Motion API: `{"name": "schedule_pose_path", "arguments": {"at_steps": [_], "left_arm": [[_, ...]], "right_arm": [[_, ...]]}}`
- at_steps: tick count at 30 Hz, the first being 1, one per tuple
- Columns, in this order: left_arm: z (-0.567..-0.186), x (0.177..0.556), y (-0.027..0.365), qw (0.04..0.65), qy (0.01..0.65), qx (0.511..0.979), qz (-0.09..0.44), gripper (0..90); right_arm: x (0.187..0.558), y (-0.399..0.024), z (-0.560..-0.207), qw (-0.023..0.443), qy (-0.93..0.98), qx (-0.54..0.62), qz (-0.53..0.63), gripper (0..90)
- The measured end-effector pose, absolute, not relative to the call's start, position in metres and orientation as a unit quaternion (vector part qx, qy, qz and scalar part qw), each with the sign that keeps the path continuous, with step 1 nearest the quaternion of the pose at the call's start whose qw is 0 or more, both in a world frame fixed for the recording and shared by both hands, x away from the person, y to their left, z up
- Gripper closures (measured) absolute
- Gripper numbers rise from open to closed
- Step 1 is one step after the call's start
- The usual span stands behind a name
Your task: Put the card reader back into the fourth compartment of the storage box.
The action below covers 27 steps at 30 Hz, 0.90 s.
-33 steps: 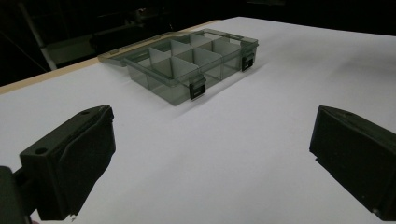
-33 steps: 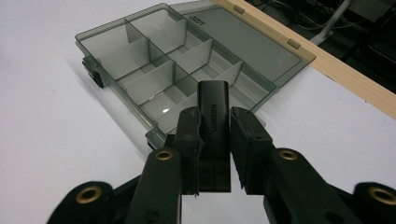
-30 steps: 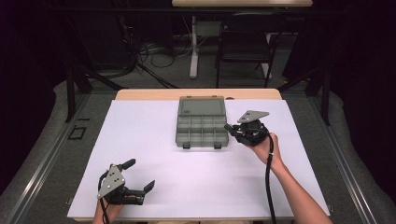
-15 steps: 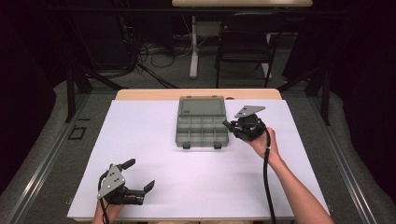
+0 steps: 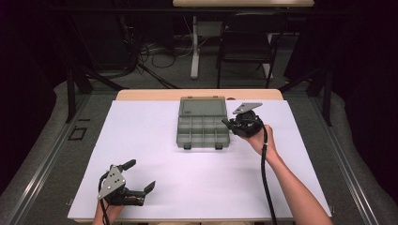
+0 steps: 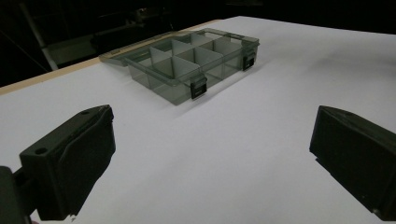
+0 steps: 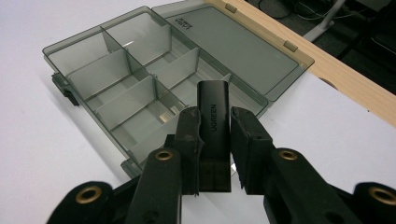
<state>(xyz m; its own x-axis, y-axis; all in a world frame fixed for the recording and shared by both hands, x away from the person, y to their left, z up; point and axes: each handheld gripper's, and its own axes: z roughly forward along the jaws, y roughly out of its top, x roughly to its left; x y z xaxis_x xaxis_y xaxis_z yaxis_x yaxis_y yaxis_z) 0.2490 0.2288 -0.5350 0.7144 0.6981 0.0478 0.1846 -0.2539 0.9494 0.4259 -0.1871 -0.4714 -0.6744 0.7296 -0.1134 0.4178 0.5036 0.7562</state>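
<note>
A smoky grey compartment box (image 5: pixel 203 132) lies open at the table's far middle, its lid (image 5: pixel 202 107) flat behind it and its dividers (image 7: pixel 126 93) bare. My right gripper (image 5: pixel 230 124) hovers at the box's right edge, shut on a black block marked UGREEN (image 7: pixel 213 112), which stands between its pads (image 7: pixel 189 130) over the nearest compartments. My left gripper (image 5: pixel 140 175) rests near the front left corner, open, with nothing between its jaws. From the left gripper view, the box (image 6: pixel 187 60) sits well ahead of that gripper (image 6: pixel 210 154), two black latches on its front wall.
A white sheet (image 5: pixel 197 187) covers the table; a strip of bare wood (image 5: pixel 141 95) runs along the far edge. Behind the table stand a black chair (image 5: pixel 246 42) and a white table leg (image 5: pixel 194 47) among floor cables. The right gripper's cable trails back along the forearm (image 5: pixel 291 187).
My right gripper has shifted a little away from me and slightly left along the box's right side, still shut on the black block. The left gripper has stayed put.
</note>
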Motion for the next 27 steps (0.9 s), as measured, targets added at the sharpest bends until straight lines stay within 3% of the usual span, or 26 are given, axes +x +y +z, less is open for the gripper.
{"name": "schedule_pose_path", "arguments": {"at_steps": [27], "left_arm": [[-0.535,0.249,0.229,0.536,0.292,0.755,0.239,0.3]], "right_arm": [[0.453,-0.176,-0.476,0.208,0.832,0.379,0.348,73.2]]}}
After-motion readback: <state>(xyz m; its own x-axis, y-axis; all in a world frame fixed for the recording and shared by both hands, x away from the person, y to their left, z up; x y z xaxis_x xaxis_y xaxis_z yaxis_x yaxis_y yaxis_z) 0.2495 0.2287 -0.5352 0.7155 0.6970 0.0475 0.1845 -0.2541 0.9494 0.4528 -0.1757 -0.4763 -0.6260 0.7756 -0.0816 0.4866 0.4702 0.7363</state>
